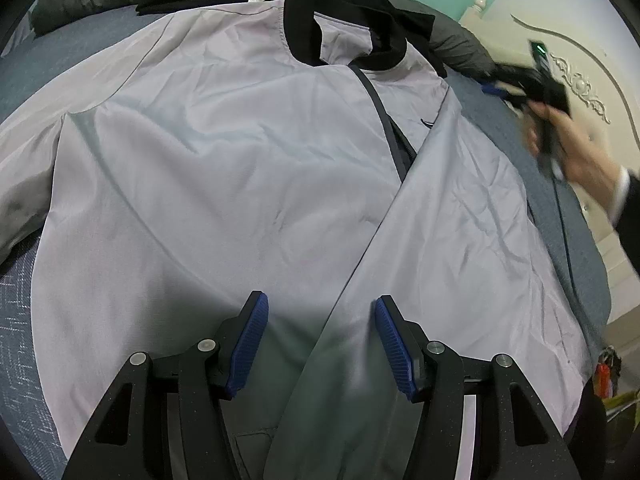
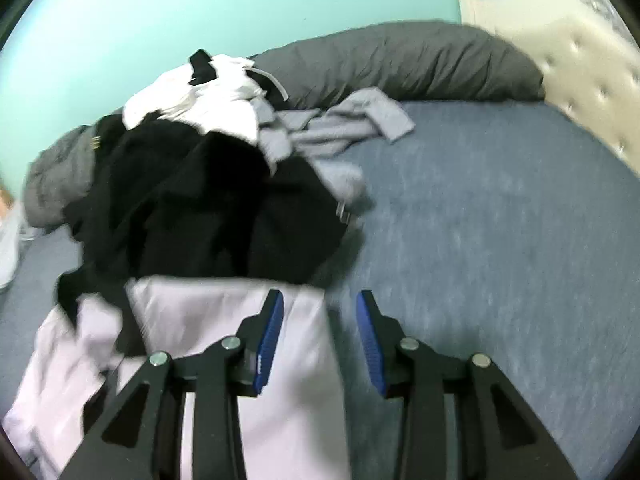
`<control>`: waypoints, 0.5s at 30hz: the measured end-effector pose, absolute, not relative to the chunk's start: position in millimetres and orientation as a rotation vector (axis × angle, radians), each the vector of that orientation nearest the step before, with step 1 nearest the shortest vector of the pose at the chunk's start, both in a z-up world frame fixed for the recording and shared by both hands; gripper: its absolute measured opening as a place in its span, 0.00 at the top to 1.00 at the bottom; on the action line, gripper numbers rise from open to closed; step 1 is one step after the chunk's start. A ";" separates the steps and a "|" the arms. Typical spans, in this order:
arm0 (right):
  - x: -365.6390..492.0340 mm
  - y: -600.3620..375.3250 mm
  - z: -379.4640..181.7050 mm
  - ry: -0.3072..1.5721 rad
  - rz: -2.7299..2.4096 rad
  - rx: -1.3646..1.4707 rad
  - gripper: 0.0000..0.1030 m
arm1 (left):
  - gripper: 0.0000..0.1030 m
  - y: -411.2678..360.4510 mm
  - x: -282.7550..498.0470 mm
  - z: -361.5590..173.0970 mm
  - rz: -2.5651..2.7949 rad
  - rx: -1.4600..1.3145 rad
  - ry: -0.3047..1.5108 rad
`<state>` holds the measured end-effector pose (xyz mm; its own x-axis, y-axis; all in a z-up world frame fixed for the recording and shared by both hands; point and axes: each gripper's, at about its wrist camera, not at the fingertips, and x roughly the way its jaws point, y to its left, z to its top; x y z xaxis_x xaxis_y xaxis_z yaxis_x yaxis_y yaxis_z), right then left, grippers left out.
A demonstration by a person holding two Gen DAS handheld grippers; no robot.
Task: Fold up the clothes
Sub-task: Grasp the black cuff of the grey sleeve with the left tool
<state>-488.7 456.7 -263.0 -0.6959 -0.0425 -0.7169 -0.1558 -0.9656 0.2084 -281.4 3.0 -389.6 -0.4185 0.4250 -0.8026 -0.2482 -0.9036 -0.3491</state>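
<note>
A pale grey jacket (image 1: 224,184) lies spread on the bed (image 2: 500,208), with left tongs (image 1: 320,344) and right tongs (image 2: 320,340) both apart, seemingly gripping nothing.

The jacket (image 1: 224,168) is pale lilac-grey with a black ribbed collar (image 1: 304,36) and a dark grey zip (image 1: 384,120). The bed (image 2: 500,220) is slate blue, flecked white near its edge. A black garment (image 2: 192,208) lies under a white one (image 2: 200,108), beside a light grey one (image 2: 340,128). The bolster (image 2: 400,60) is charcoal. The wall (image 2: 200,12) is mint green, the headboard (image 2: 580,60) cream. Each black hand-held gripper (image 1: 320,344) has blue ribbed pads (image 1: 248,344).
</note>
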 end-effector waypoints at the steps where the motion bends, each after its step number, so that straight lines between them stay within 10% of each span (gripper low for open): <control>1: -472.3 453.8 -264.8 0.419 2.830 -1.204 0.63 | 0.42 2.4 -281.0 -388.7 2.338 -1.399 -0.253; 15: -249.7 454.2 -290.5 1.044 2.859 -1.146 0.51 | 0.40 -21.5 -239.5 -350.6 2.366 -1.472 -0.270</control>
